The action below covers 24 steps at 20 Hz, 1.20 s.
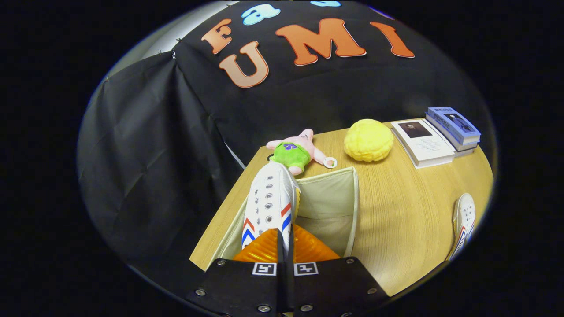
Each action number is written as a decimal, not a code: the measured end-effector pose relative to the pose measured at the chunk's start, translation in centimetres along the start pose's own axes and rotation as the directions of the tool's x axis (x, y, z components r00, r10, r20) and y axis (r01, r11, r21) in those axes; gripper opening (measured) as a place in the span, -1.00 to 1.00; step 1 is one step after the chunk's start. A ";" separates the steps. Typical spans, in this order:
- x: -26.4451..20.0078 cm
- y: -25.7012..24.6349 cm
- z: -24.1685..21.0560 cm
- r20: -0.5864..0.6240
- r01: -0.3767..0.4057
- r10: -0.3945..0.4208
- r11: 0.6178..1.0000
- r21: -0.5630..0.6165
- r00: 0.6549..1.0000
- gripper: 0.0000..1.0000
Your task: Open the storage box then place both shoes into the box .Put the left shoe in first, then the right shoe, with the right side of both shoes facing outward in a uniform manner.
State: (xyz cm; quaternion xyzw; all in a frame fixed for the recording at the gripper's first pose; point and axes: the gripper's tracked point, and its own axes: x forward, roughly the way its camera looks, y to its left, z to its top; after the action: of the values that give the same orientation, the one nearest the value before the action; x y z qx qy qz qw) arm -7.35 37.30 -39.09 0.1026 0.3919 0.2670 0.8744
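Black claw (282, 246) with ribbed orange fingers, silver screws, and seemingly two square black-and-white markers.

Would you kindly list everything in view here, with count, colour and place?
storage box: one, beige, open, on the table just ahead of the claw
held shoe: one, white with red and blue stripes, over the box
second shoe: one, white, on the table right of the box
plush toy: one, pink and green, beyond the box
yellow ball: one, beside the toy
books: about three, far right corner
table: one, light wood
claw: one, orange fingers, shut on the held shoe
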 end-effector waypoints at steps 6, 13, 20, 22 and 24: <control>-0.1 0.6 -2.3 -0.065 0.019 -0.018 1.000 0.012 0.998 -1.00; -1.2 0.4 -0.9 -0.030 0.010 -0.010 1.000 -0.003 0.999 0.98; -5.2 -5.7 4.1 0.108 0.116 -0.116 0.993 0.014 0.987 0.97; -6.4 -8.2 5.1 0.137 0.163 -0.165 0.986 0.031 0.977 0.97; -7.9 -11.1 5.7 0.160 0.217 -0.222 0.975 0.045 0.962 0.97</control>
State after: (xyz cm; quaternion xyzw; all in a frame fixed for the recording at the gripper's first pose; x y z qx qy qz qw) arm -3.20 23.86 -34.56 0.0921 0.3312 0.1538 0.9264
